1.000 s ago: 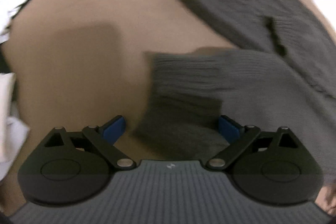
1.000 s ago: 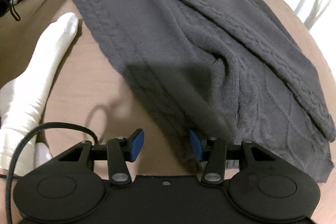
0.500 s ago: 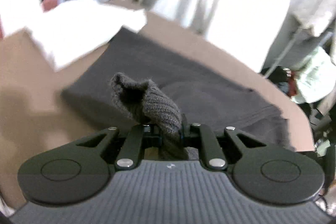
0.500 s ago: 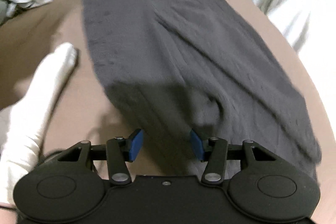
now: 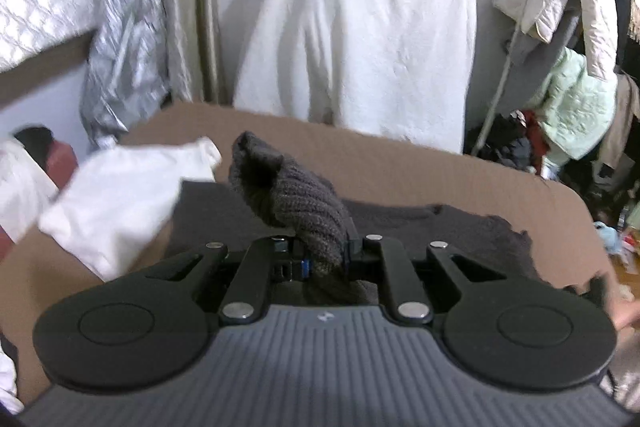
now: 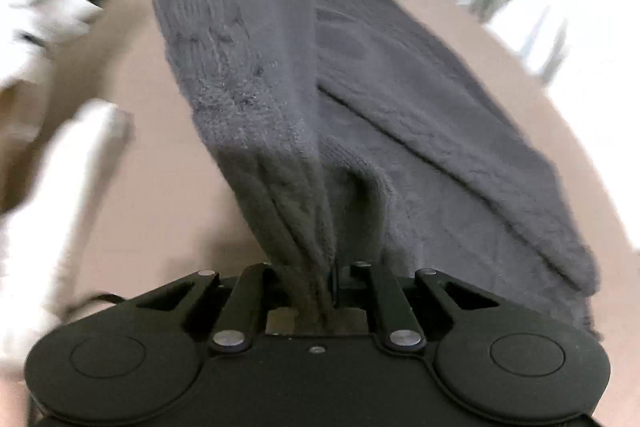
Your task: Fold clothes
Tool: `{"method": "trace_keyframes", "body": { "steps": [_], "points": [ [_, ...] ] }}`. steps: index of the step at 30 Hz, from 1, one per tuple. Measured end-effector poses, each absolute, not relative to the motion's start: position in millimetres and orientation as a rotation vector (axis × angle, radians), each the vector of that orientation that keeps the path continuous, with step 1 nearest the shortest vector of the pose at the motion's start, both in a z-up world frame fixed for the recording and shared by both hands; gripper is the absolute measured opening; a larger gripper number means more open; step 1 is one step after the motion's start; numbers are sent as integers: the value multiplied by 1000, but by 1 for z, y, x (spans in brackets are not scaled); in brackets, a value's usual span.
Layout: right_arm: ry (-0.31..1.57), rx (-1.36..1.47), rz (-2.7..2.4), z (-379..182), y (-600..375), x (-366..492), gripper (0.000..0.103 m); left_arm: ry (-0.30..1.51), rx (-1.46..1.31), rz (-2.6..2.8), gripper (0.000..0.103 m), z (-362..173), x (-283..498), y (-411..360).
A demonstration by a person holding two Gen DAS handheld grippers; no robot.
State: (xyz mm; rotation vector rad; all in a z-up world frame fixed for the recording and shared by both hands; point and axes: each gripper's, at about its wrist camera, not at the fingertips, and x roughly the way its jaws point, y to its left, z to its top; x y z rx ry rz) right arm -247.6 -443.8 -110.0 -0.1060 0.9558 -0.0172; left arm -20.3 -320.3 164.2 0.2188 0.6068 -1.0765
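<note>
The left gripper has its 2 fingers clamped on a ribbed end of the dark grey knitted sweater, which looks like a cuff, though the blur makes that uncertain. The knit bunches upward just ahead of the fingers and trails back between them toward the gripper body. Beyond and below the fingers, the rest of the sweater lies flat on the brown table. A white cloth lies ahead and to the left of the fingers, its corner overlapping the sweater's far edge. A white garment hangs behind the table.

The right gripper is closing, and its fingers already pinch a gathered edge of the sweater. From the fingers the knit rises as a taut band straight ahead and up out of view. To the right of the fingers, the rest of the sweater lies spread on the table. A white cloth lies to the left of the fingers, apart from the sweater.
</note>
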Motion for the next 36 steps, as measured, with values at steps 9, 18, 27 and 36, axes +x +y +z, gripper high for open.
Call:
{"method": "trace_keyframes", "body": {
  "steps": [9,18,27,36],
  "points": [
    [1039,296,155,-114,-517,-290,12,728,-39,-1043,13,91,18,-375],
    [1152,561,28,-163,-563,-285,6,917,-156,-917,21,-62,95,-475],
    [1220,445,-259,-122,-528,-262,18,880,-224,-806,44,-76,139,-405],
    [1100,104,-413,-105,-508,-248,55,1165,-269,-893,52,-113,133,-412]
  ]
}}
